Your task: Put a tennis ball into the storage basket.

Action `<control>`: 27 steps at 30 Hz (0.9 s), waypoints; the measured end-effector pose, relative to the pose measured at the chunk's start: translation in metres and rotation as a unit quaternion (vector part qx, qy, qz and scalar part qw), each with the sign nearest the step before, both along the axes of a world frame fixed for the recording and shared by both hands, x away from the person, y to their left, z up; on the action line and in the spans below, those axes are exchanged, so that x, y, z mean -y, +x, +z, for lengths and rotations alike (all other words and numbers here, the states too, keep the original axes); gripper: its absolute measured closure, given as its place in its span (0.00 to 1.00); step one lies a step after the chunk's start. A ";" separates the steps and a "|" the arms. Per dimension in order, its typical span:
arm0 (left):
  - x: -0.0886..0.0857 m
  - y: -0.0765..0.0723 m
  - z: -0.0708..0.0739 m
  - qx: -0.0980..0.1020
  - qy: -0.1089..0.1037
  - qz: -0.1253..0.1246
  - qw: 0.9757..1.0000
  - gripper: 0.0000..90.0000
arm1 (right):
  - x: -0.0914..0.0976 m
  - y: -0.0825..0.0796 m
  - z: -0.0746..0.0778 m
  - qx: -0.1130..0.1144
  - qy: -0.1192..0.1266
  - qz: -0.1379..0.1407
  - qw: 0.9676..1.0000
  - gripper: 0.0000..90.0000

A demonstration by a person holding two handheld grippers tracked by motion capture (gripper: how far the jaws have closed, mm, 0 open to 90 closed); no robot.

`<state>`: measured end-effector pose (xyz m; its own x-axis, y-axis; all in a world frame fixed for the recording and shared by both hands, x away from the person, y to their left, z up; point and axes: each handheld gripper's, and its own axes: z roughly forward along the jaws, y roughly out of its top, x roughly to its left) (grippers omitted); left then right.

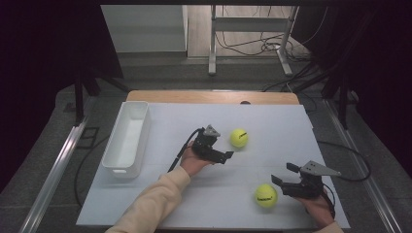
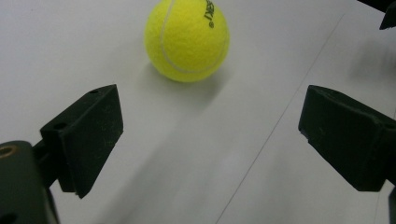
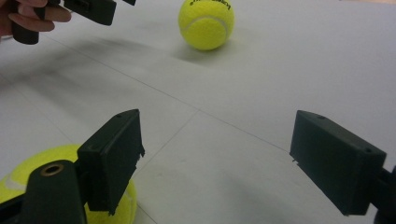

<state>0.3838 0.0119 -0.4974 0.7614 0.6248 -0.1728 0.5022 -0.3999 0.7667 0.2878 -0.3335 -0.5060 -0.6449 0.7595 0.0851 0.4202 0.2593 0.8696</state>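
High view first: we see a white worktop (image 1: 160, 204) carrying a white bin (image 1: 127, 138) along its left edge and two tennis balls. The far ball (image 1: 239, 138) sits near the middle of the worktop; the near ball (image 1: 266, 195) lies toward the front right corner. Our left gripper (image 1: 224, 156) hovers just beside the far ball, its jaws spread wide and empty, pointing right, with the ball lying ahead and a little toward the far edge. In the left gripper view that ball (image 2: 187, 39) sits beyond the jaws, left of the centre line between them, so we judge a small turn and a push forward would bracket it. Our right gripper (image 1: 283, 174) is also released, gripping nothing; the near ball (image 3: 70, 186) lies just beside and partly under its left jaw, not between the pair. A ball has no long axis, so approach angle matters little. Each hand is nearer its own ball.
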 end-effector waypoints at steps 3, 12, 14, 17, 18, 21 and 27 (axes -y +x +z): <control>0.004 0.003 0.001 0.000 0.001 -0.001 1.000 0.08 | 0.000 0.000 0.000 0.001 0.000 -0.001 1.000 0.19; 0.014 0.011 0.002 0.001 0.006 -0.003 1.000 0.08 | 0.000 0.000 0.000 0.001 -0.001 0.000 1.000 0.19; 0.015 0.011 0.002 0.000 0.004 -0.002 1.000 0.08 | 0.000 0.000 0.000 0.001 -0.001 0.000 1.000 0.19; 0.017 0.013 0.001 0.000 0.006 -0.003 1.000 0.08 | 0.000 0.000 0.000 0.000 -0.001 0.000 1.000 0.19; 0.019 0.014 0.000 -0.001 0.005 -0.003 1.000 0.08 | 0.000 0.000 0.000 0.000 -0.002 0.000 1.000 0.19; 0.022 0.016 -0.001 -0.002 0.008 -0.003 1.000 0.08 | 0.000 0.000 -0.001 -0.001 -0.002 0.000 1.000 0.19; 0.027 0.020 -0.002 -0.001 0.007 -0.001 1.000 0.08 | 0.000 0.001 -0.002 -0.003 -0.004 0.000 1.000 0.19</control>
